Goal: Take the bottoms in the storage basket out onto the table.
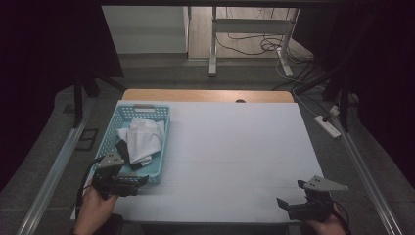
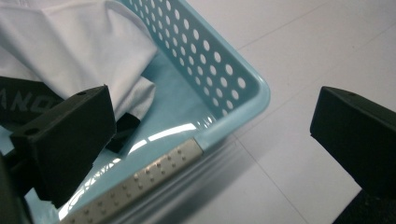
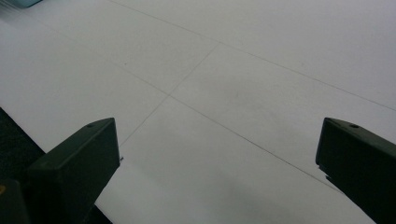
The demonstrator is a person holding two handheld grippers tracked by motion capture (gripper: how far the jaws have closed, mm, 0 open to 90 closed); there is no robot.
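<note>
1. The left gripper (image 1: 139, 180) hung at the near right corner of the basket (image 1: 111, 128), jaws spread wide and holding nothing.
2. In the left gripper view, one jaw stood over the basket's (image 2: 219, 63) inside and the other over the table (image 2: 299, 56), the corner between them.
3. A white cloth (image 1: 142, 137) lay in the basket over a black item (image 1: 122, 149).
4. The right gripper (image 1: 289, 195) rested near the table's (image 1: 235, 147) front right edge, jaws wide apart and empty, well away from the basket.
</note>
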